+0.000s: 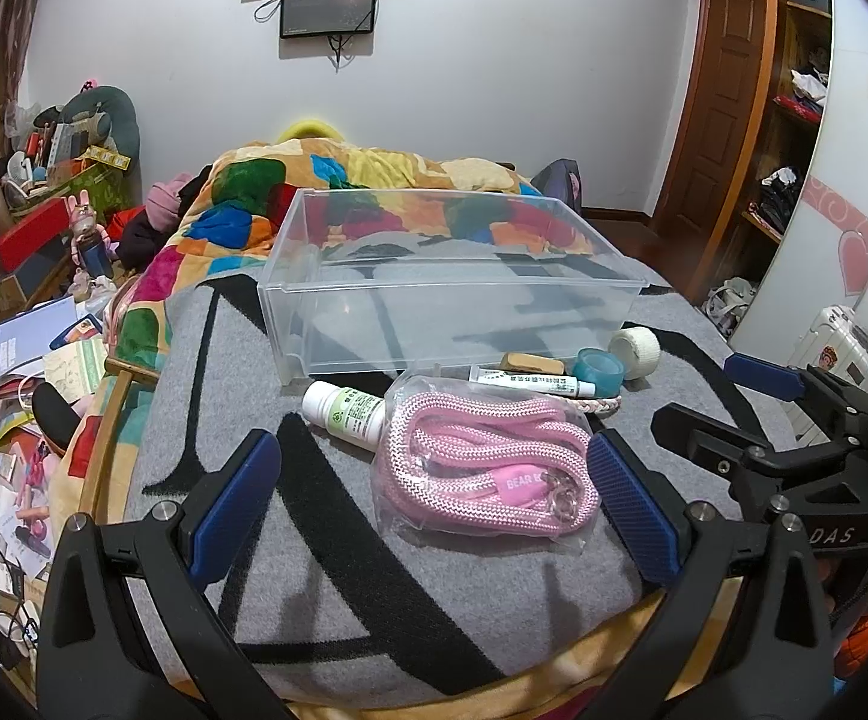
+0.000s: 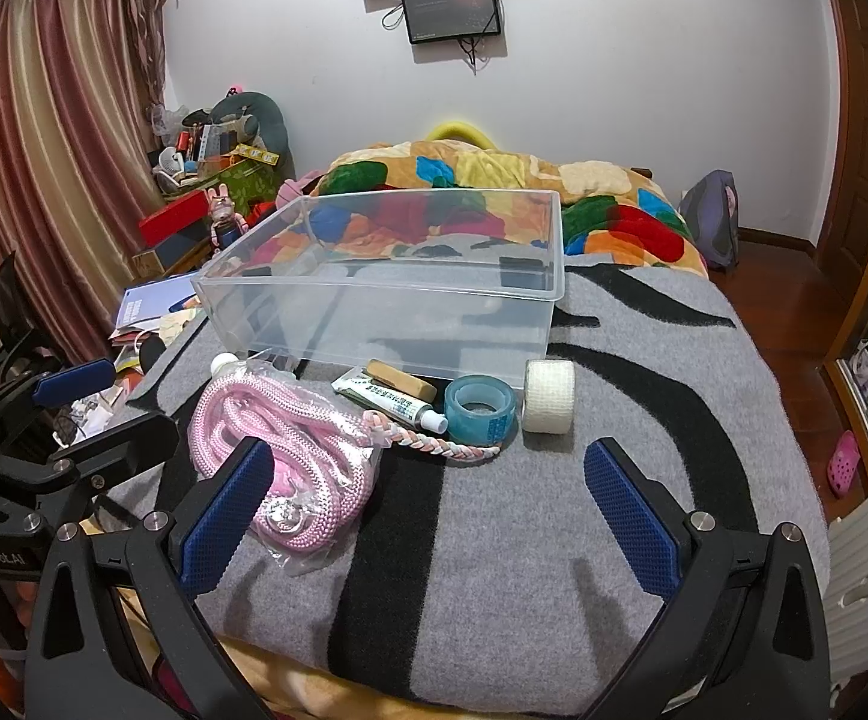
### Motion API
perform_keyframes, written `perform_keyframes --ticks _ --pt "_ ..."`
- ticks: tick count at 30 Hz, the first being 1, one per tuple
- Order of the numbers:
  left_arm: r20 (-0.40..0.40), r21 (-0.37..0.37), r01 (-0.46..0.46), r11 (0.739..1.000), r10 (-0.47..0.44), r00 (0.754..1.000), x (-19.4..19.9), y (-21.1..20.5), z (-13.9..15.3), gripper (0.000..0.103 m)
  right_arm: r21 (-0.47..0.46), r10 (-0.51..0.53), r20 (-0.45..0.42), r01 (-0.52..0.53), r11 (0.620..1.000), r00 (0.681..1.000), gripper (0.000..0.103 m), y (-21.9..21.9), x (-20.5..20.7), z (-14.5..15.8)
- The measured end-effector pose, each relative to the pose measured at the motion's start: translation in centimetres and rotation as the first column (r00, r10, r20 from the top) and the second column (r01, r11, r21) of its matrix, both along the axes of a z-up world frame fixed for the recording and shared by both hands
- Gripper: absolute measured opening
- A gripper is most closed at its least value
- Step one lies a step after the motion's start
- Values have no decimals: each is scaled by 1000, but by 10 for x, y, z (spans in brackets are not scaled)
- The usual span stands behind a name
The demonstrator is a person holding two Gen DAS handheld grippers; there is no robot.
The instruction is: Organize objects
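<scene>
White plastered wall (image 2: 644, 90) at back, two dark flat screens (image 2: 452, 6) mounted high, cables dangling. Pink-gold striped curtain (image 2: 44, 150) at left. Bed under grey blanket with black stripes (image 2: 494, 540), multicolour patchwork quilt (image 2: 494, 180) beyond. Brown wooden door (image 1: 722, 90) right, dark red-brown wooden floor (image 2: 794, 300). Cluttered pile of boxes and papers (image 1: 44, 180) left of bed.

Bright even indoor light, soft shadows, sharp focus, fisheye-warped dark corners

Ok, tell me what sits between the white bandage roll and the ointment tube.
The blue tape roll sits between the bandage roll and the tube, its side close to the tube's cap. The right wrist view shows it best.
</scene>
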State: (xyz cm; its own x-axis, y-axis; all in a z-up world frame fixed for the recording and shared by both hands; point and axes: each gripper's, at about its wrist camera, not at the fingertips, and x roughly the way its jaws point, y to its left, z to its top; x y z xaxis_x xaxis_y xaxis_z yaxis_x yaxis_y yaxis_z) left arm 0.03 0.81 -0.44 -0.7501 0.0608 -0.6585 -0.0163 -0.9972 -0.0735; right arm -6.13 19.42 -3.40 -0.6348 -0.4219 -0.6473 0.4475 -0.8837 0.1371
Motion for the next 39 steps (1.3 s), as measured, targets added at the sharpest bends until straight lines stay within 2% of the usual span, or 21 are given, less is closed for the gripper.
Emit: perform_keyframes --ticks 27,36,37,38,39 --pt "13 14 0 1000 0 1000 2 -4 -7 103 -6 2 17 -2 1000 1000 103 0 0 -3" --pt "38 20 -21 1000 21 999 -17 -21 -8 103 -3 -7 29 7 1000 1000 103 4 -14 -7" --pt "38 22 -28 999 27 999 -21 -26 -8 99 8 -15 24 15 1000 1000 103 4 -17 -7" --pt "45 26 -33 999 32 998 -25 -30 -8 89 18 -22 17 22 1000 1000 103 4 -21 -6" --pt "59 28 -35 999 33 998 -30 -33 -9 85 26 -26 13 26 999 1000 102 4 -24 -6"
